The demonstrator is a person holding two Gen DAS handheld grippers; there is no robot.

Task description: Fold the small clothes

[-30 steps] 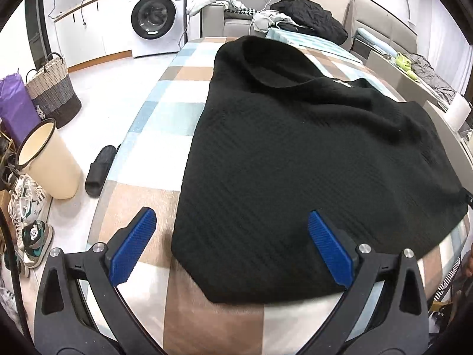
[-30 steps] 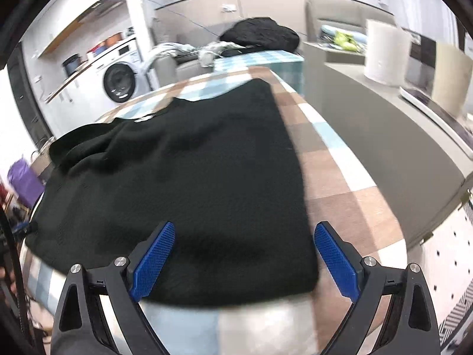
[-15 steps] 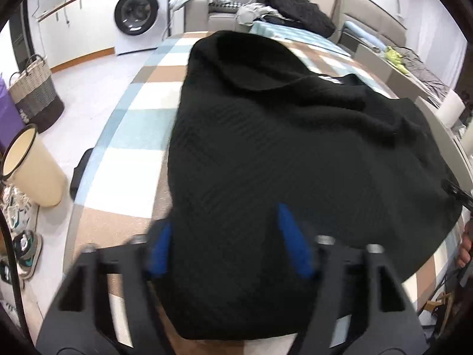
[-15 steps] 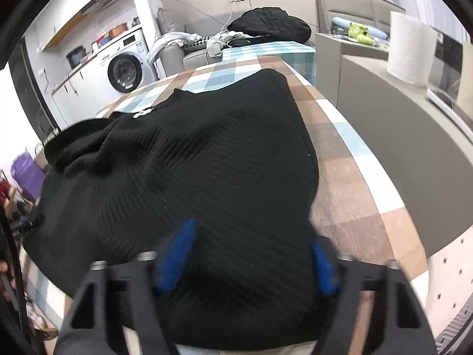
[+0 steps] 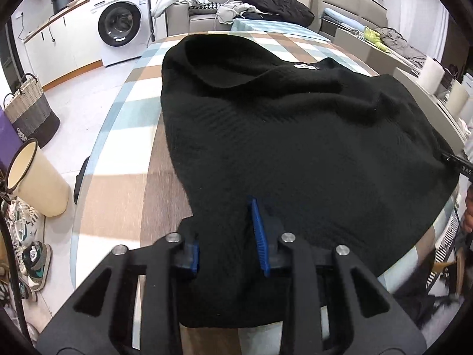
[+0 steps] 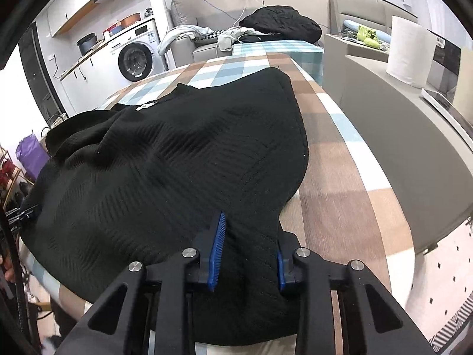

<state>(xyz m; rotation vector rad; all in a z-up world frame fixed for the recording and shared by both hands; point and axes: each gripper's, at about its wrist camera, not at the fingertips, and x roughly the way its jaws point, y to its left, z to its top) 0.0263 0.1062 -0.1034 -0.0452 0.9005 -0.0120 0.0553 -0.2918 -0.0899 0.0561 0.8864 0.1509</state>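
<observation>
The left gripper (image 5: 227,236) is clenched on the near hem of the black sweater (image 5: 295,136), a bunched ridge of knit pinched between its blue pads (image 5: 259,236). The right gripper (image 6: 246,251) is likewise clamped on the same hem at the other corner, cloth gathered between its blue pads (image 6: 216,251). From both tongs the sweater spreads away across the checked table (image 5: 118,183), rumpled rather than flat, with its neck opening and white label (image 5: 306,66) at the far end.

To the left of the left gripper, down on the floor, stand a cream bin (image 5: 35,177), sneakers (image 5: 34,254), and a woven basket (image 5: 28,109). Far ahead and left of it is a washing machine (image 5: 121,23); straight ahead past the table end, a sofa (image 5: 207,17) carries a black heap of clothing (image 5: 275,3).

To the right of the right gripper runs bare checked cloth, then a grey counter (image 6: 399,136) just beside the table edge, with a white paper roll (image 6: 411,50) standing on it well ahead. Nothing lies on the sweater between the two tongs; only its own folds rise ahead of them
</observation>
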